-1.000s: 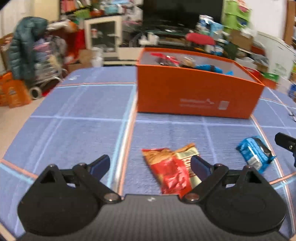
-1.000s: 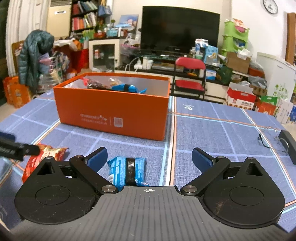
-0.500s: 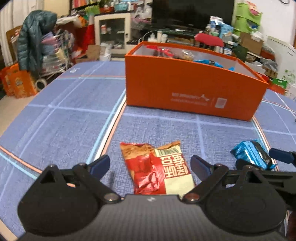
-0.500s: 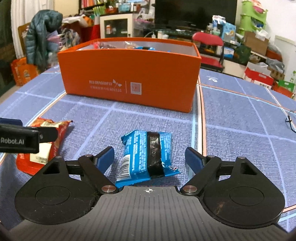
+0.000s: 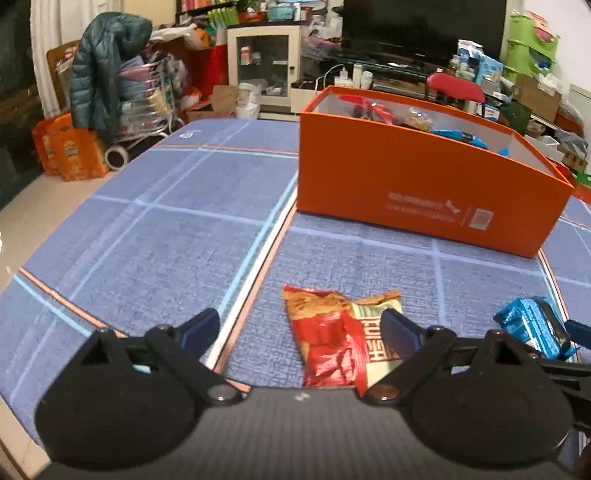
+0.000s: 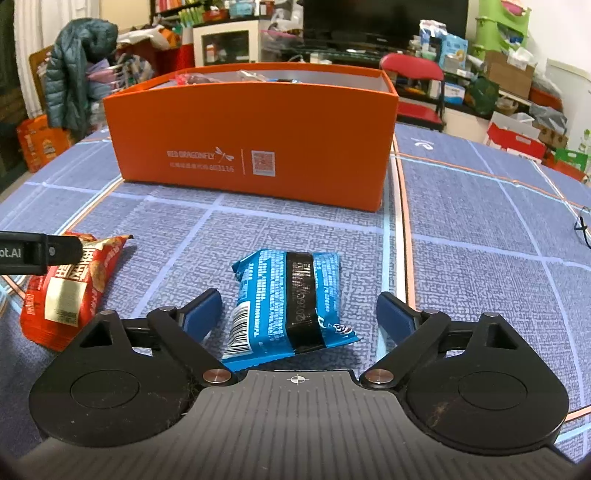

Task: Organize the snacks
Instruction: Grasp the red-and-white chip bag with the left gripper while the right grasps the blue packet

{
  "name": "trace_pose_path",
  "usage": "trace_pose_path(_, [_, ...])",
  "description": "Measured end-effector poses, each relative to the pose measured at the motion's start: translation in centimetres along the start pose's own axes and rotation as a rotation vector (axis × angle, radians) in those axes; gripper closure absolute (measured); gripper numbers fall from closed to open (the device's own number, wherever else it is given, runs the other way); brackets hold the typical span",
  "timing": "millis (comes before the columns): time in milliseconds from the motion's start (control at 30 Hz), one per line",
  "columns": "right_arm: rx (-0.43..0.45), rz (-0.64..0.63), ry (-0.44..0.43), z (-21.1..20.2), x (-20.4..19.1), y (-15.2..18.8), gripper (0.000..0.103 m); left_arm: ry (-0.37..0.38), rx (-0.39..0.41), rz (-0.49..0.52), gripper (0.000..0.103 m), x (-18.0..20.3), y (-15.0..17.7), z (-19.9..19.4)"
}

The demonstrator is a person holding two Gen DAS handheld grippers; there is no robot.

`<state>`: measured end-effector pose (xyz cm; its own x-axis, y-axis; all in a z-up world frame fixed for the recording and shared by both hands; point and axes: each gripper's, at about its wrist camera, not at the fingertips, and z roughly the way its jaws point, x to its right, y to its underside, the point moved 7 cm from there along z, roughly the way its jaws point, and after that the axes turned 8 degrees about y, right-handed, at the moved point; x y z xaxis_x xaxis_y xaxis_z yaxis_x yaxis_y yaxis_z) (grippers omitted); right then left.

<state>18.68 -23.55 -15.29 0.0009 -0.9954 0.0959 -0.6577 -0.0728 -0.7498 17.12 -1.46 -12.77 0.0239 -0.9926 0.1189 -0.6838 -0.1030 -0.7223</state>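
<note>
A cluttered living room with a dark television [image 6: 384, 18], shelves and a red chair [image 6: 412, 66] lies behind a table covered in a blue checked cloth [image 5: 166, 251]. An orange box [image 6: 255, 147] stands on the cloth, already holding several snack packets.

The left gripper [image 5: 301, 326] hangs low over the cloth with its two blue-tipped fingers [image 5: 199, 326] spread wide, gripping nothing. A red snack packet [image 5: 332, 339] lies flat between them, its right part passing under the right finger; whether that finger touches it cannot be told.

The right gripper [image 6: 299, 310] is likewise spread wide and empty. A blue snack packet [image 6: 288, 302] with a black band lies flat on the cloth between its fingers [image 6: 203, 308], apart from both tips. The two packets lie near each other, in front of the box and apart from it.
</note>
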Motion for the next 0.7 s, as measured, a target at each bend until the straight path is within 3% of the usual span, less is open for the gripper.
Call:
trace_pose_path(133, [0.001,0.003,-0.001,0.1,0.1,0.0,0.018,-0.012,0.010,0.024,0.010,0.3,0.2,-0.2])
trace_pose_path(433, [0.002,0.004,-0.002,0.2,0.3,0.4,0.013,-0.034,0.041,-0.022,0.010,-1.2,0.0,-1.8])
trace_pose_path(600, [0.001,0.004,0.000,0.2,0.3,0.3,0.012,-0.053,0.100,0.052,0.010,0.0,0.1,-2.4])
trace_pose_path(700, [0.005,0.005,0.000,0.2,0.3,0.3,0.011,-0.030,0.087,0.088,0.010,1.4,0.3,-1.7])
